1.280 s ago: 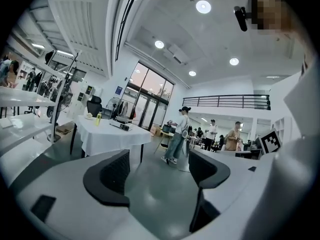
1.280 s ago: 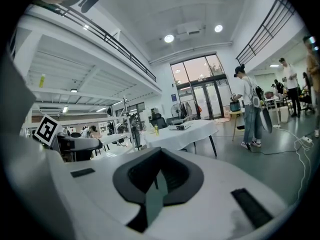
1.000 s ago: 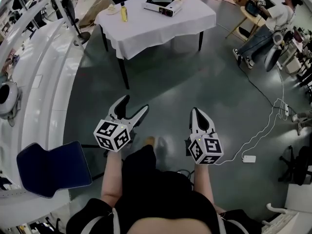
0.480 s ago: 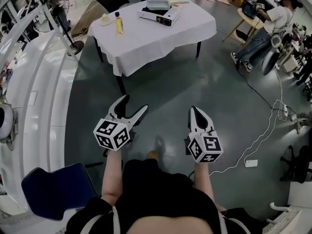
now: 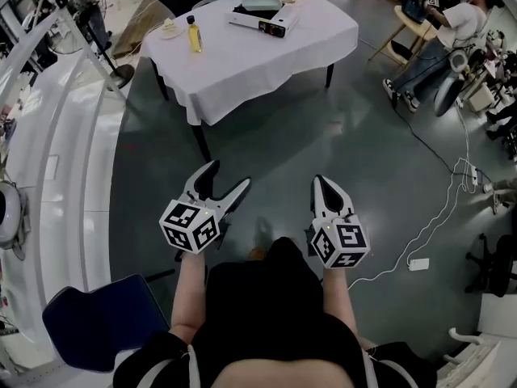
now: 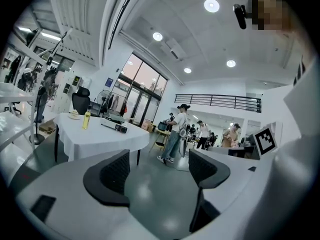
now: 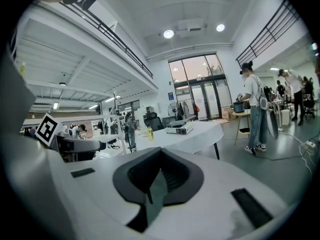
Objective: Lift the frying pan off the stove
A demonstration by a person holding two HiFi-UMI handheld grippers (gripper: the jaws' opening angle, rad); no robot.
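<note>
A white-clothed table (image 5: pixel 266 55) stands far ahead of me. On it sits a portable stove (image 5: pixel 262 18) with the frying pan (image 5: pixel 262 2) on top, small at this distance. The stove (image 6: pixel 114 126) also shows in the left gripper view, and the stove (image 7: pixel 179 129) in the right gripper view. My left gripper (image 5: pixel 226 179) is held at waist height, open and empty. My right gripper (image 5: pixel 321 184) is beside it, shut on nothing. Both are well short of the table, over grey floor.
A yellow bottle (image 5: pixel 194 35) and a small dish (image 5: pixel 168 28) stand on the table's left part. A blue chair (image 5: pixel 97 322) is at my lower left beside a white curved counter (image 5: pixel 48 160). Cables (image 5: pixel 440 212) cross the floor at right. A seated person (image 5: pixel 440 39) is at far right.
The table has drawn a little nearer and lower in the head view, and the blue chair has slid back. Both grippers keep the same pose.
</note>
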